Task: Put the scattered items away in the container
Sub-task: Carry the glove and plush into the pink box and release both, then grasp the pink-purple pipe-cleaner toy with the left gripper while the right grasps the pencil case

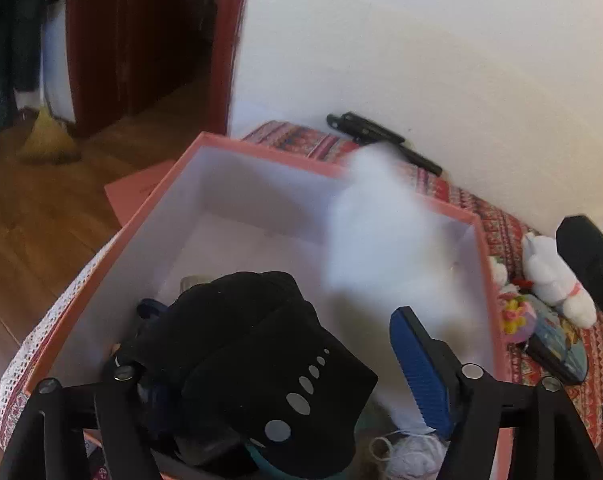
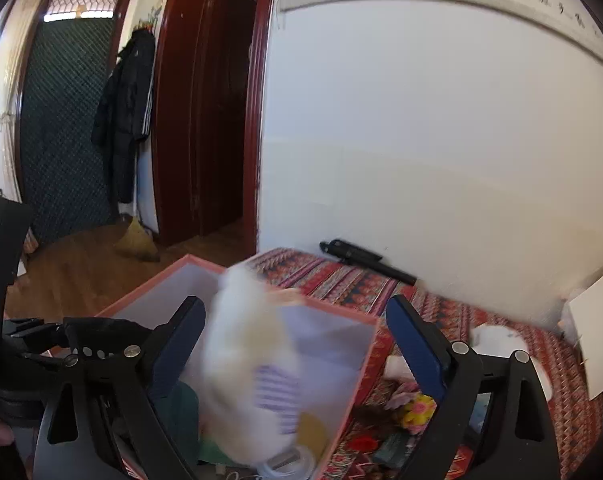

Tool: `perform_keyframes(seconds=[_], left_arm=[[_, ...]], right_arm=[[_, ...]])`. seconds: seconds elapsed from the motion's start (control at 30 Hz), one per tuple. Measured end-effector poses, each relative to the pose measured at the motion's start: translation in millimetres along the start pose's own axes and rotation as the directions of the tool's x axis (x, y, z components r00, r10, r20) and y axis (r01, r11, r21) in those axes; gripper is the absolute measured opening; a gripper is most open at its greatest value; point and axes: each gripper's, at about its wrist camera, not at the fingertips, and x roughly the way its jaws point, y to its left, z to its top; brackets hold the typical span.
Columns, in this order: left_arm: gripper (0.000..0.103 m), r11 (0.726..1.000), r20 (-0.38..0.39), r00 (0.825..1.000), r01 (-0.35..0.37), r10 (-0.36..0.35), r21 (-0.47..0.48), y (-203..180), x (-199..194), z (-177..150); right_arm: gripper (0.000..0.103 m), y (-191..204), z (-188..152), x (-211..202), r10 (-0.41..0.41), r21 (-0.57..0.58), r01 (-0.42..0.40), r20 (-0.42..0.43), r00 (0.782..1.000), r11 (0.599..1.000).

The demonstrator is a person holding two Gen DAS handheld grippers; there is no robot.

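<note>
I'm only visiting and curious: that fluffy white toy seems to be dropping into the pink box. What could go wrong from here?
The white plush toy is blurred between the open right gripper, near the pink box rim; it might bounce out.
The black cap already sits high inside, so things dropped on top may roll off.
The small white plush and the floral item lie beside the box wall; reaching for them could nudge it.

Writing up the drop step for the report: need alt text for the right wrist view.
A blurred white plush toy sits between the open fingers of the right hand-held gripper, above a pink-rimmed box on a red patterned cloth. Small items lie on the cloth right of the box; a white wall and red doorway stand behind.
</note>
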Motion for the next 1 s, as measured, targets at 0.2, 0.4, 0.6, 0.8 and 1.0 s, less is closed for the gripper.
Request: perform_keyframes(seconds=[0.2,0.4,0.6,0.8,1.0], left_arm=[[0.096,0.997,0.033,0.999,-0.016,0.014,0.073,-28.0,-22.7,-14.4],[0.099,0.983,-0.347,0.92,0.158,-0.182,-0.097,-25.7,10.0,-41.1],[0.099,0.978,-0.321,0.924,0.186,-0.207,-0.094,-44.8,-5.9,-44.6],[0.1,0.981,-0.237,0.955,0.193,-0.178,0.039,-90.4,-47.2,-41.5],[0.101,0.935,-0.214,0.924,0.342,-0.317,0.093,-150.5,-51.0,-61.7]], right_arm=[[0.097,-20.3,27.0,-37.5,-0.004,0.02,0.003,0.043,0.999,1.0],[0.097,-49.2,38.8,-80.4,-0.026,0.068,0.021,0.072,0.997,0.997],[0.098,-87.0,34.6,-125.2,-0.073,0.126,0.062,0.088,0.993,0.99],[0.1,-137.6,13.0,-159.6,-0.132,0.208,0.118,0.057,0.99,0.971],[0.1,-203.5,-29.9,-179.0,-0.236,0.299,0.235,-0.033,0.971,0.925]])
